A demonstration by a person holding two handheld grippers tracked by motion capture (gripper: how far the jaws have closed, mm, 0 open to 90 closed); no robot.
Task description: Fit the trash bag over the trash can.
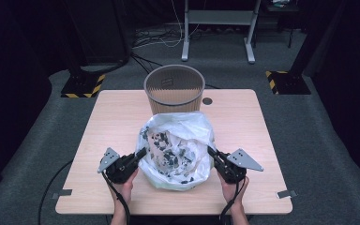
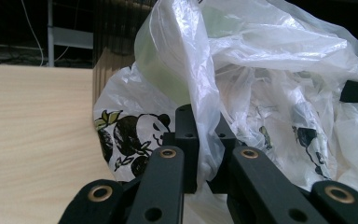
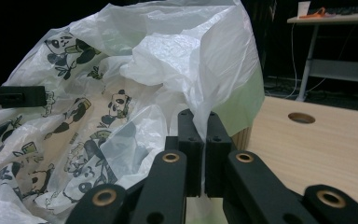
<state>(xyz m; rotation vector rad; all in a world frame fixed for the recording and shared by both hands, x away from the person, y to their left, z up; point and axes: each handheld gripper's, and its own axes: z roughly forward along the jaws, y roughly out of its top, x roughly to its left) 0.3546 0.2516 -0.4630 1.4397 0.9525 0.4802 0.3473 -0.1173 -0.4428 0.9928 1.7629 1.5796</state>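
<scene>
While I look down from the high view, I see a thin white plastic bag with little panda pictures on it, sitting on the table. The bag is just in front of a round brown bin, on the side nearer to me, and its far edge touches the bin. The bin stands at the far middle of the table, with a small round hole in the table just beside it.

My left tool is clenched on the bag's left edge. In the left gripper view, a fold of the bag runs down between the two black jaws, and they pinch it tight.

My right tool is clenched on the bag's right edge. In the right gripper view, the jaws are pressed together with a bit of the bag caught between them.

The bag's mouth is spread between the two tools, so I can see into it from above.
</scene>
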